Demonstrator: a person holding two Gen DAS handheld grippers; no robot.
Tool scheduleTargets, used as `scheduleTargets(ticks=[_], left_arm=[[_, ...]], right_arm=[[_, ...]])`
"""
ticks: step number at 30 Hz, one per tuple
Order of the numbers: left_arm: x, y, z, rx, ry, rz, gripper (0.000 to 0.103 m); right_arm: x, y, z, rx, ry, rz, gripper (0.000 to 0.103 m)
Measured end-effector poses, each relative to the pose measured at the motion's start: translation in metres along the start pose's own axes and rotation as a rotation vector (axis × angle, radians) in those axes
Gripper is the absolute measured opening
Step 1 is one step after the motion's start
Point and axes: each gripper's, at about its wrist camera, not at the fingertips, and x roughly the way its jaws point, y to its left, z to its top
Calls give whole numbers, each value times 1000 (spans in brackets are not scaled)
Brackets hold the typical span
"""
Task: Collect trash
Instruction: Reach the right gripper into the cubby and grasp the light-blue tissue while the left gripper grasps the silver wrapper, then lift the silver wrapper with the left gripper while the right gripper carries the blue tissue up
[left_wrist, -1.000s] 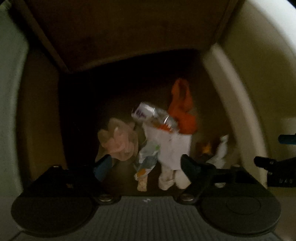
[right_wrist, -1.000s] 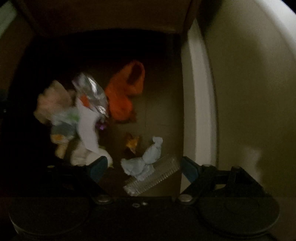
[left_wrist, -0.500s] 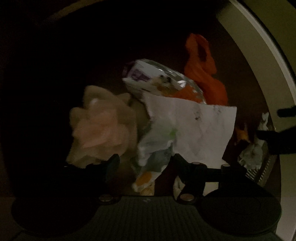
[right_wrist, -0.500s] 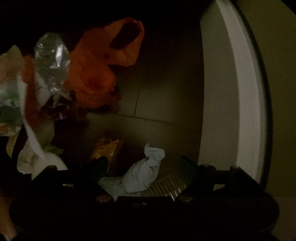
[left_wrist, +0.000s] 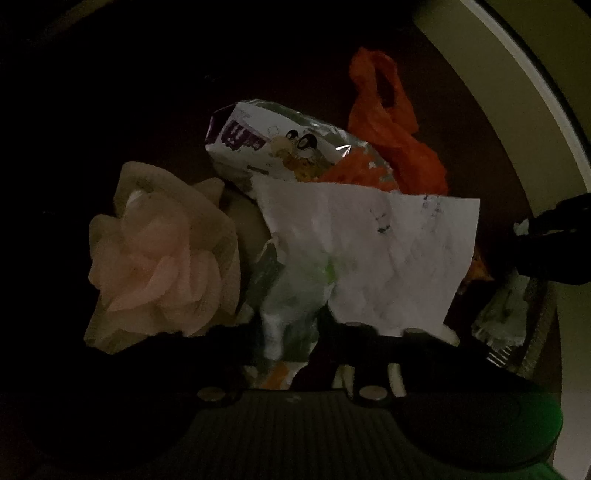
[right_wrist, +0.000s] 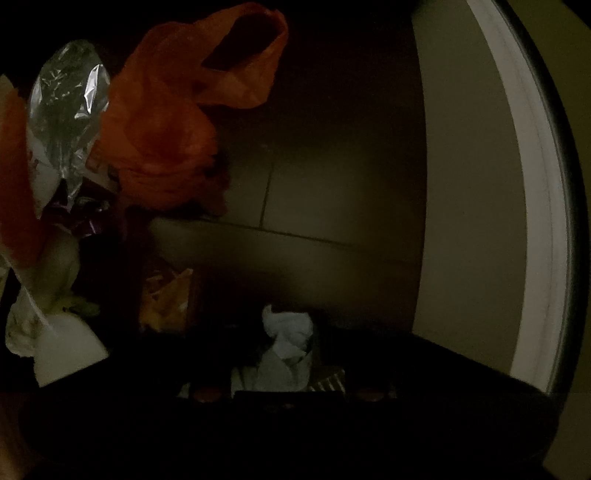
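Litter lies in a dim pile on a dark floor. My left gripper (left_wrist: 286, 341) points down, its jaws closing with their pads against a crumpled white, green and orange wrapper (left_wrist: 291, 291). Around it lie a pink tissue ball (left_wrist: 166, 258), a white paper sheet (left_wrist: 373, 251), a foil snack bag (left_wrist: 273, 144) and an orange plastic bag (left_wrist: 391, 122). My right gripper (right_wrist: 286, 356) is closing too, pinching a pale blue crumpled tissue (right_wrist: 288, 332). A clear ribbed plastic piece (right_wrist: 328, 382) lies beside that tissue.
A white baseboard (right_wrist: 535, 184) and pale wall curve along the right side. A small yellow-orange wrapper (right_wrist: 166, 295) sits left of the right gripper, with the orange bag (right_wrist: 177, 122) and foil bag (right_wrist: 66, 110) behind. Bare tiled floor (right_wrist: 332, 192) lies between bag and baseboard.
Both grippers have dropped close to the litter. The left jaws have narrowed onto the crumpled wrapper, and the right jaws have narrowed onto the blue tissue.
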Motion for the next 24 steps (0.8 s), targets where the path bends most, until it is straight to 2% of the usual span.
scheduleTargets(ticks=[1,5,11,14,20,24], left_arm=[[1,0,1,1,1,-1,12],[-5,-1,1,2,-7,2,7],[-37,-9,-5,-3,-70,6,6],[-54,-13,-11,-30,-97,40,6],[-90,-4,-10,-165,-199,77,6],[-127,0,12,-139,-279,95,6]], right_arm=[[-2,-1,0,-7,-3,-2,10],[-21,-1,-1,-10,-25,-16,9],[-74,16,-11,-4,-129,-64,7],[-99,19,-14,6,-197,-73,7],[-139,24,11,9,-346,-29,7],[-176,18,45,-19,-468,27,7]])
